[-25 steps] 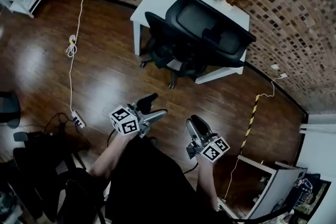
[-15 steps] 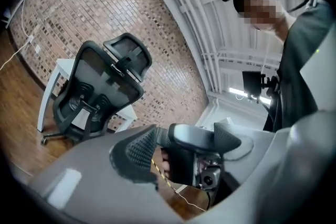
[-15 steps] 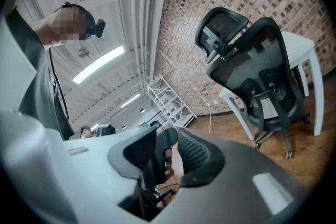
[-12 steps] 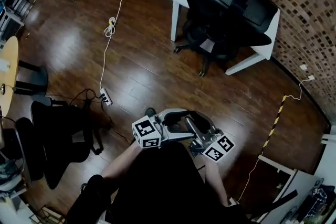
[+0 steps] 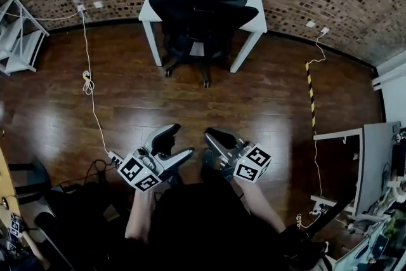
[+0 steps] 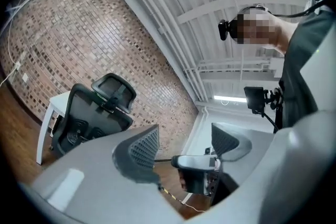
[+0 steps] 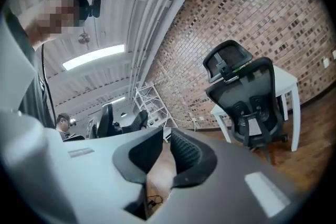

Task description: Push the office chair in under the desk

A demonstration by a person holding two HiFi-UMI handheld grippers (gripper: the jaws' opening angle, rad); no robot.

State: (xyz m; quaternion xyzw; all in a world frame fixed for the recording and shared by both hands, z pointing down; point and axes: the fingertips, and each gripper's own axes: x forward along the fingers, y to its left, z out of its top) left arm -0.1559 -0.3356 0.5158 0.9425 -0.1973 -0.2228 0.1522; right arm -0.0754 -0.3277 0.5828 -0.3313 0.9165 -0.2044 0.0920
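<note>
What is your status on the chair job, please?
Left tool closing, empty; right tool closing, nearly shut, empty. Office chair at desk, far ahead, untouched. White cable lies left of the path.

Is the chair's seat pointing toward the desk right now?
Yes, the office chair shows its backrest to this side, with its seat toward the white desk.

Black mesh-back office chair [image 5: 204,9] w/ headrest, upright, centred btwn the legs of the white desk [image 5: 154,4], which sits against the brick wall. Chair back faces the room (seat approx. under the top, depth unclear). Castor base on wood floor.
</note>
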